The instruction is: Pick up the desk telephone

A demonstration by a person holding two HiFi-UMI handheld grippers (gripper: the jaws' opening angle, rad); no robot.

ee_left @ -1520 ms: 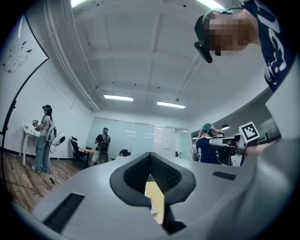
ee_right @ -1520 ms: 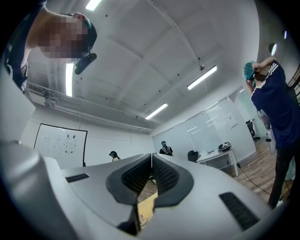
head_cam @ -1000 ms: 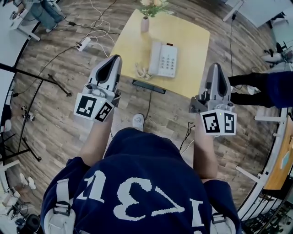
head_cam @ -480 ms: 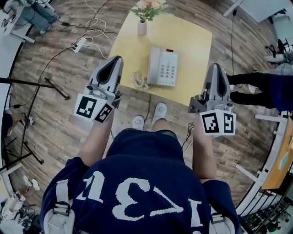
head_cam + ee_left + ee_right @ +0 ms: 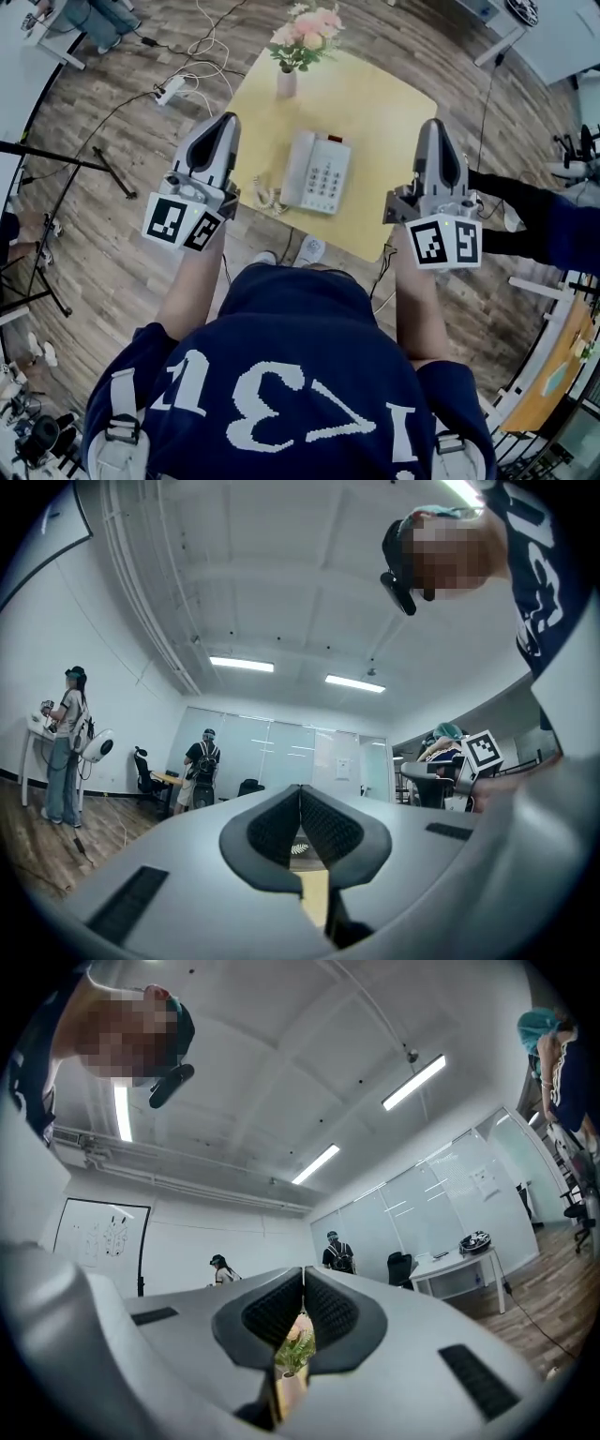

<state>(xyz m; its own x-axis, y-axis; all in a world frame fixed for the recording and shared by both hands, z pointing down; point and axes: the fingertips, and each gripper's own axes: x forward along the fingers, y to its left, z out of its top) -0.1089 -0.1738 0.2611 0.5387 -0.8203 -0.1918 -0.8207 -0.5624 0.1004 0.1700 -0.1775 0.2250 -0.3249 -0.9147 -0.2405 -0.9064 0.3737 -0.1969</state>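
Observation:
A pale grey desk telephone with a keypad and a coiled cord lies on a small yellow table, near its front edge in the head view. My left gripper hangs shut and empty over the table's left edge, left of the phone. My right gripper is shut and empty over the table's right edge. Both point slightly upward; in the left gripper view the left gripper shows tips that meet, and the same holds for the right gripper in the right gripper view. Neither touches the phone.
A vase of pink flowers stands at the table's far left corner. Cables and a power strip lie on the wooden floor to the left, with a tripod leg nearby. A person's dark trouser legs are to the right. Other people stand across the room.
The table and phone have come closer in the head view, and both grippers now flank the phone over the table's side edges. Both stay shut.

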